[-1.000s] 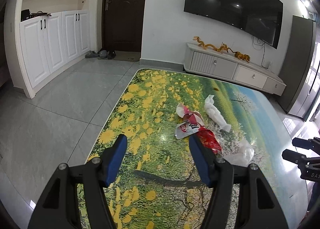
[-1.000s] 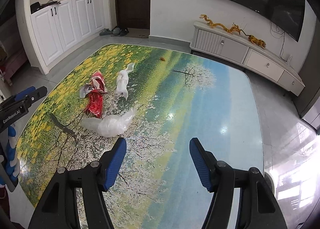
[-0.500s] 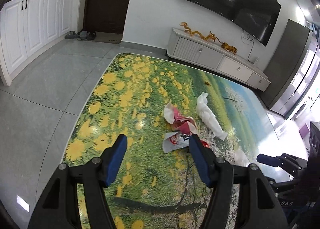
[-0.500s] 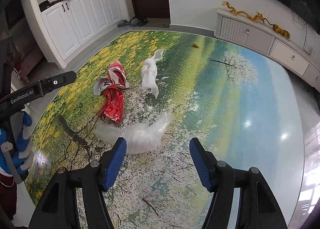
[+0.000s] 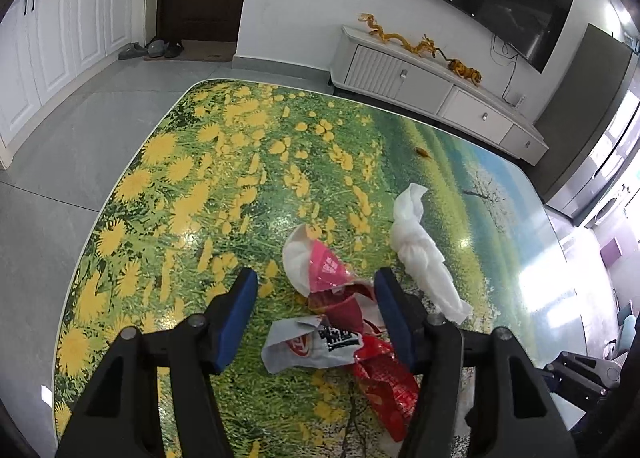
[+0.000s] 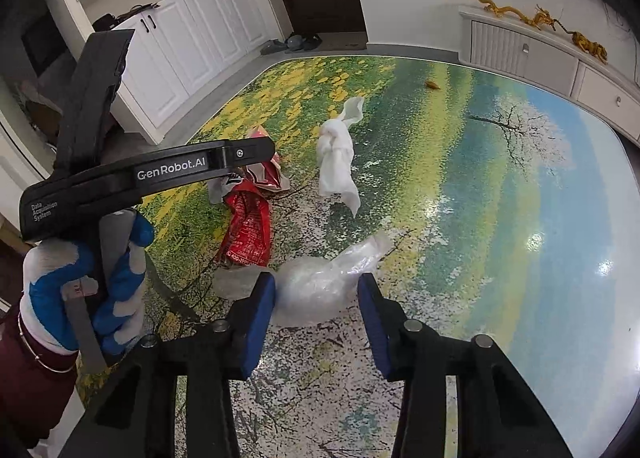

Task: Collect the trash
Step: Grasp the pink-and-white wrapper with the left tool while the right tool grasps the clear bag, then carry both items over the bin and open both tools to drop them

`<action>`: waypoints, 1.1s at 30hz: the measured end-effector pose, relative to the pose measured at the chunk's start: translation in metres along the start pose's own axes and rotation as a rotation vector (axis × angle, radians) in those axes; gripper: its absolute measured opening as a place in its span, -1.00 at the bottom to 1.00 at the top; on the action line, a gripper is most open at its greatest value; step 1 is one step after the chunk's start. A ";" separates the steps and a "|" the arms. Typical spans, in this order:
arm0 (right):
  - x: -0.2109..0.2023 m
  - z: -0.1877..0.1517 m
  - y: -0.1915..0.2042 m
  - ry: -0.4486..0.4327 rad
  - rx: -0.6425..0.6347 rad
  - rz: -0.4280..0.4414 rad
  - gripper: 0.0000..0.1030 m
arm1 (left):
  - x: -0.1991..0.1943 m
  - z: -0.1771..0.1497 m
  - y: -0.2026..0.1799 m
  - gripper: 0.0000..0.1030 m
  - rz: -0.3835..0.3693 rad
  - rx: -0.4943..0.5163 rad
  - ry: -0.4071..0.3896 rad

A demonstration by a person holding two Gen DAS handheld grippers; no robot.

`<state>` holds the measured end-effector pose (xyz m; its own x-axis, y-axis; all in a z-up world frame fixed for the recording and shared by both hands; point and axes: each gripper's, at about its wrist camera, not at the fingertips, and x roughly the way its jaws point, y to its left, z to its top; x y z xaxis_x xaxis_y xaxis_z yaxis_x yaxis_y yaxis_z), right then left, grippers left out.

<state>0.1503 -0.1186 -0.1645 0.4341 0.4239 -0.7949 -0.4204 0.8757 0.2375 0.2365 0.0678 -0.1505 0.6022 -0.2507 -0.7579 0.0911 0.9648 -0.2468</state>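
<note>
Trash lies on a table (image 5: pixel 200 178) printed with flowers. In the left wrist view, crumpled red, pink and white wrappers (image 5: pixel 332 298) sit between the blue pads of my left gripper (image 5: pixel 316 294). Its jaws are closing; the right pad brushes the red foil and the left pad stands clear. In the right wrist view, my right gripper (image 6: pixel 316 290) straddles a clear plastic bag (image 6: pixel 320 282). Its jaws are also closing, with the left pad against the bag and no squeeze showing. A twisted white tissue (image 5: pixel 420 254) (image 6: pixel 336 154) lies beyond, and a red wrapper (image 6: pixel 246 226) to the left.
A small orange scrap (image 5: pixel 422 153) (image 6: pixel 432 85) rests far up the table. A hand in a blue-and-white glove (image 6: pixel 80 278) holds the left tool at the table's left edge. A white TV cabinet (image 5: pixel 420 78) stands behind, with tiled floor and white cupboards (image 6: pixel 192 42) to the left.
Both grippers dropped lower and moved in over the trash. Their jaws narrowed: the left now brackets the wrappers and the right brackets the clear bag.
</note>
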 end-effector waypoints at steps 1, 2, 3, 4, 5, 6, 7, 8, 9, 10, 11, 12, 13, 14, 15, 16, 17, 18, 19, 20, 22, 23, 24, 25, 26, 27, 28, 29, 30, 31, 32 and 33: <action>0.000 0.000 0.000 0.000 -0.001 0.014 -0.36 | -0.001 0.000 0.002 -0.02 -0.008 -0.005 -0.003; 0.001 -0.001 0.000 0.000 0.003 0.029 -0.38 | -0.002 -0.001 0.003 -0.15 -0.016 -0.009 -0.004; 0.001 -0.001 0.000 -0.001 0.008 0.042 -0.43 | -0.003 -0.002 0.004 -0.24 -0.026 -0.014 -0.004; 0.001 -0.002 0.000 -0.004 0.008 0.051 -0.47 | -0.005 -0.003 0.006 -0.29 -0.030 -0.021 -0.004; 0.000 -0.003 0.001 -0.007 0.005 0.059 -0.49 | -0.007 -0.004 0.008 -0.41 -0.036 -0.027 -0.009; -0.002 -0.005 0.003 -0.012 0.000 0.064 -0.52 | -0.009 -0.006 0.010 -0.43 -0.036 -0.034 -0.011; -0.004 -0.007 0.004 -0.018 -0.004 0.067 -0.53 | -0.011 -0.007 0.012 -0.43 -0.032 -0.042 -0.015; -0.007 -0.009 0.005 -0.024 -0.007 0.070 -0.54 | -0.013 -0.008 0.014 -0.45 -0.029 -0.049 -0.019; -0.010 -0.011 0.005 -0.030 -0.009 0.074 -0.54 | -0.016 -0.010 0.017 -0.45 -0.028 -0.060 -0.024; -0.015 -0.014 0.005 -0.040 -0.011 0.073 -0.54 | -0.019 -0.011 0.019 -0.45 -0.028 -0.076 -0.031; -0.019 -0.016 0.004 -0.048 -0.012 0.069 -0.54 | -0.024 -0.012 0.020 -0.46 -0.027 -0.090 -0.040; -0.023 -0.017 0.004 -0.057 -0.013 0.063 -0.55 | -0.029 -0.013 0.021 -0.46 -0.028 -0.102 -0.055; -0.029 -0.020 0.002 -0.067 -0.014 0.056 -0.55 | -0.035 -0.015 0.021 -0.46 -0.031 -0.111 -0.074; -0.035 -0.022 0.000 -0.077 -0.013 0.046 -0.55 | -0.042 -0.016 0.020 -0.46 -0.027 -0.115 -0.095; -0.042 -0.025 -0.003 -0.085 -0.011 0.034 -0.55 | -0.049 -0.018 0.019 -0.46 -0.015 -0.118 -0.116; -0.050 -0.029 -0.005 -0.093 -0.012 0.018 -0.55 | -0.054 -0.020 0.018 -0.46 -0.003 -0.121 -0.135; -0.055 -0.031 -0.009 -0.099 -0.012 0.002 -0.55 | -0.060 -0.021 0.016 -0.46 0.010 -0.127 -0.153; -0.063 -0.036 -0.013 -0.106 -0.010 -0.018 -0.55 | -0.066 -0.023 0.015 -0.46 0.027 -0.133 -0.171; -0.069 -0.039 -0.018 -0.112 -0.008 -0.037 -0.55 | -0.072 -0.025 0.013 -0.46 0.045 -0.137 -0.189; -0.076 -0.043 -0.023 -0.118 -0.002 -0.056 -0.55 | -0.077 -0.027 0.009 -0.46 0.049 -0.140 -0.203; -0.088 -0.053 -0.036 -0.129 0.025 -0.094 -0.55 | -0.086 -0.031 -0.003 -0.46 0.025 -0.137 -0.220; -0.093 -0.057 -0.046 -0.130 0.042 -0.112 -0.55 | -0.088 -0.032 -0.010 -0.46 0.016 -0.127 -0.228; -0.101 -0.063 -0.055 -0.132 0.059 -0.135 -0.55 | -0.090 -0.033 -0.019 -0.46 0.002 -0.114 -0.232; -0.109 -0.068 -0.062 -0.136 0.070 -0.156 -0.55 | -0.091 -0.035 -0.029 -0.46 -0.020 -0.103 -0.229; -0.117 -0.074 -0.070 -0.141 0.083 -0.180 -0.55 | -0.091 -0.037 -0.039 -0.46 -0.042 -0.089 -0.224; -0.125 -0.079 -0.078 -0.148 0.098 -0.202 -0.55 | -0.091 -0.038 -0.052 -0.46 -0.064 -0.068 -0.215; -0.135 -0.085 -0.087 -0.156 0.116 -0.225 -0.55 | -0.090 -0.040 -0.066 -0.46 -0.088 -0.040 -0.205; -0.143 -0.091 -0.097 -0.165 0.136 -0.248 -0.55 | -0.089 -0.043 -0.079 -0.46 -0.114 -0.014 -0.193; -0.152 -0.098 -0.107 -0.174 0.158 -0.268 -0.55 | -0.087 -0.045 -0.094 -0.46 -0.144 0.012 -0.178; -0.164 -0.105 -0.118 -0.186 0.185 -0.293 -0.55 | -0.086 -0.049 -0.110 -0.46 -0.168 0.038 -0.165; -0.172 -0.113 -0.127 -0.194 0.203 -0.313 -0.55 | -0.085 -0.052 -0.124 -0.46 -0.190 0.066 -0.153; -0.181 -0.120 -0.136 -0.204 0.222 -0.337 -0.55 | -0.083 -0.054 -0.139 -0.46 -0.211 0.094 -0.142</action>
<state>0.0335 -0.3418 -0.1194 0.6747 0.1243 -0.7276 -0.0575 0.9916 0.1161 0.1305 -0.0500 -0.0857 0.6666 -0.4397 -0.6019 0.2955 0.8972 -0.3282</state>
